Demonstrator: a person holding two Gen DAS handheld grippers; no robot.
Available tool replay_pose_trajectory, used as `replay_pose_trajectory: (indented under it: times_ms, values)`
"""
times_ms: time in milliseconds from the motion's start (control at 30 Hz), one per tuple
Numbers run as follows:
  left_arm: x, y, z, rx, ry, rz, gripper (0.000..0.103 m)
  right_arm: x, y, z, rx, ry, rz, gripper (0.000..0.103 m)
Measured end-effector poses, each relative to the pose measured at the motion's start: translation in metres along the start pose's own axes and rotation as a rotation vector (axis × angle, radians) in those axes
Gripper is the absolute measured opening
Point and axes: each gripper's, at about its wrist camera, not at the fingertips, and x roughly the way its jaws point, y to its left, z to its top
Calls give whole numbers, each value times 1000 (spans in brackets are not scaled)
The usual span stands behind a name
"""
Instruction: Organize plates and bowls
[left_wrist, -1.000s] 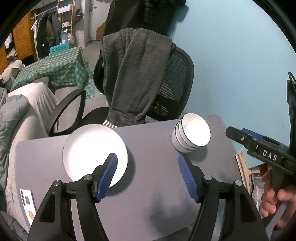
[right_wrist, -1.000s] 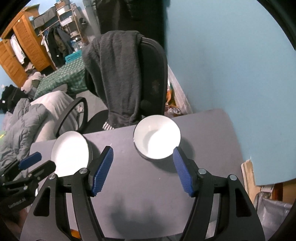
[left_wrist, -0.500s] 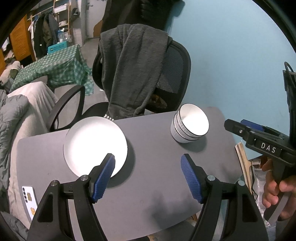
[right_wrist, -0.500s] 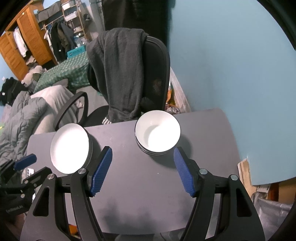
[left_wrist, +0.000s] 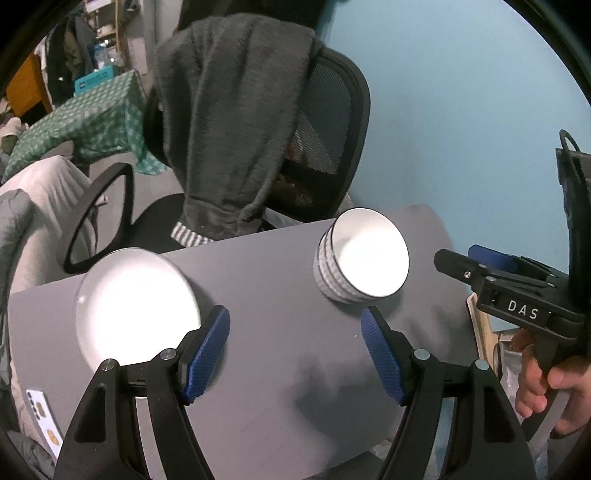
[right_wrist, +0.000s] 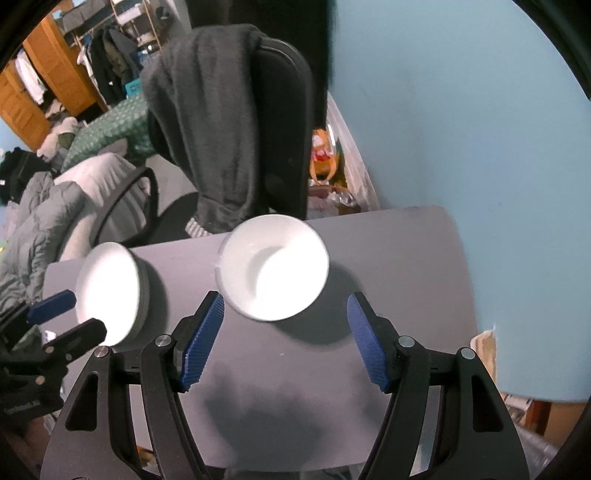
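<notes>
The stack of bowls (right_wrist: 272, 271) stands on the grey table (right_wrist: 399, 266) toward its far edge, near the right far corner, and the stack of plates (left_wrist: 136, 308) lies near the far left corner, well apart from it. Both stacks look smooth and glazed, so I think a pinch on only the top rim could slip, or lift one piece and tilt the rest. The right gripper (right_wrist: 286, 339) hangs above the table with jaws spread and nothing between them; the left gripper (left_wrist: 295, 354) is spread and empty too. A push from one finger could slide the plates over the edge toward the office chair (left_wrist: 325, 147).
</notes>
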Motion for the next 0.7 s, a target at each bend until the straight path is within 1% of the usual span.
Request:
replay_pose_trajectory:
  times_ms: [133,367,533,700]
  values:
    - [34,-9,19,-9,54,-21,75,22,-20,12,0,49,18,68]
    - [87,-12,40,-45,142,-36,75,66,-46,27,-2,154,60,69]
    - [114,-12,48,-69,187,-36,75,92,-56,35,-5,217,81,69]
    - [139,-11,50,-96,231,-57,75,120,-65,38,18,288,134,69]
